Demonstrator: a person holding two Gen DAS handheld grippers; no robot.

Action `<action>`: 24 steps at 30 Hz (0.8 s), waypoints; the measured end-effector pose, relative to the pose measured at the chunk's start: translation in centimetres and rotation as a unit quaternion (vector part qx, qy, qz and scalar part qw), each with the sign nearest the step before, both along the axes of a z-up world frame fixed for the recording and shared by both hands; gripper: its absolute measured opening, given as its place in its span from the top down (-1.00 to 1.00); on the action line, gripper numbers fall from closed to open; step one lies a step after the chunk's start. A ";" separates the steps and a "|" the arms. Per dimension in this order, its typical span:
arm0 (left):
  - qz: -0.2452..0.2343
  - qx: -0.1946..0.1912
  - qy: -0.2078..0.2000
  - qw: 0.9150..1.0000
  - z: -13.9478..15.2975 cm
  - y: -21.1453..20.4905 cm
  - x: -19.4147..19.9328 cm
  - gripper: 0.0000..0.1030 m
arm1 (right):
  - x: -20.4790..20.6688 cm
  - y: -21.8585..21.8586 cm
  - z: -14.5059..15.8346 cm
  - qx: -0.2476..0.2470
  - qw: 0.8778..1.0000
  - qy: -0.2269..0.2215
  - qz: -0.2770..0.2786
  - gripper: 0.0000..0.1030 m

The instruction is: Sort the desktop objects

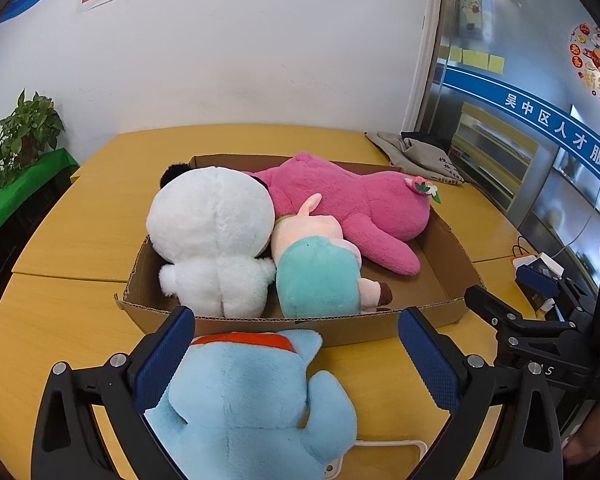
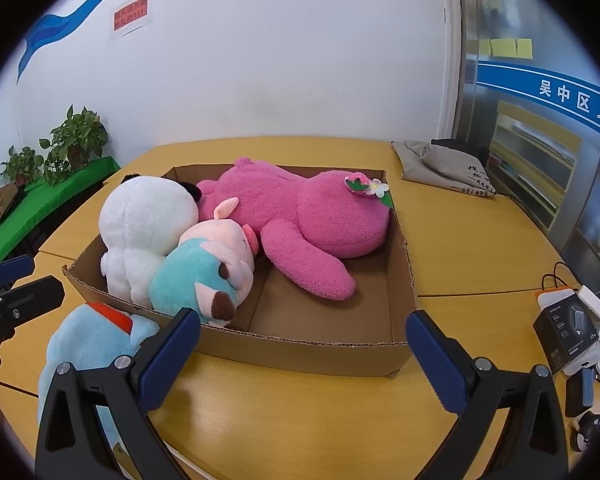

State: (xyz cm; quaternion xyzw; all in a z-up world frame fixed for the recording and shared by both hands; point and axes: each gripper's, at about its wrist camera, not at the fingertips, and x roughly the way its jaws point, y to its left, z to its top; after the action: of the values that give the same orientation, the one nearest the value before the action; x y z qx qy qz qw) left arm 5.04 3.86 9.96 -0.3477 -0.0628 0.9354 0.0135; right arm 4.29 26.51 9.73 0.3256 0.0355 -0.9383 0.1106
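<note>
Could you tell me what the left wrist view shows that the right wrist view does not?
Only the left wrist view shows the whole back of the light blue plush between the open left gripper, and the white cable beneath it.

Only the right wrist view shows the bare box floor and the black packet clearly; the right gripper is open and empty.

Both show the cardboard box, white plush, pink plush and grey bag.

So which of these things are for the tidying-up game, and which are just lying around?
For the job:
cardboard box
blue plush, outside the box, between the open left gripper fingers
white plush
pink plush
pig plush

Just lying about:
grey cloth bag
black charger box
potted plants
</note>
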 end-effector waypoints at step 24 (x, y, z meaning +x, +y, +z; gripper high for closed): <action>-0.002 0.013 -0.012 1.000 -0.6 -2.2 0.8 -1.00 | 1.0 0.0 -0.5 -0.008 1.000 -0.005 0.014 -0.99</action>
State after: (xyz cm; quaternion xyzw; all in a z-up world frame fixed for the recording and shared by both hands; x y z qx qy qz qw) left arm 5.86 1.62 9.40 -0.3588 -0.0742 0.9303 0.0187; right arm 5.29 26.49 9.26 0.3286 0.0322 -0.9353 0.1269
